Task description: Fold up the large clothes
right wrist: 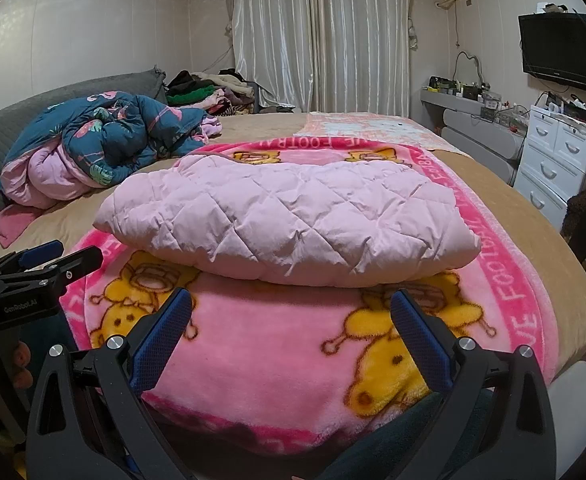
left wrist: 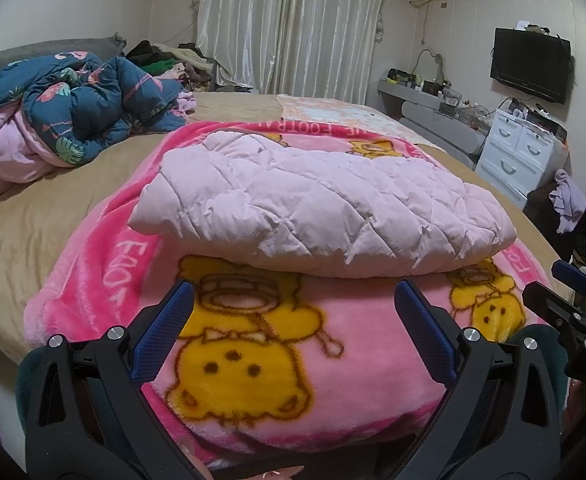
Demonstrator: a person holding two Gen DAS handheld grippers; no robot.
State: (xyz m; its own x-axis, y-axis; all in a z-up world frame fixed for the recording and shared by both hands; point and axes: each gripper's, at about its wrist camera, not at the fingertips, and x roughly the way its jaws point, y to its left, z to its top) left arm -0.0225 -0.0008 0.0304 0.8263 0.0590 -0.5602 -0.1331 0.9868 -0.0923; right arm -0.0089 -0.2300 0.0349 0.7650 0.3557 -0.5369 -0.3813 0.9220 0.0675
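Observation:
A pale pink quilted jacket lies folded into a thick bundle on a pink fleece blanket printed with yellow cartoon animals. My left gripper hovers open just short of the bundle's near edge, nothing between its blue pads. My right gripper is open too, at the same near edge and a little further right. Each gripper shows at the edge of the other's view: the right gripper on the right, the left gripper on the left.
The blanket covers a tan bed. A crumpled blue flamingo duvet lies at the far left, a heap of clothes behind it. White drawers, a cluttered shelf and a wall television stand on the right.

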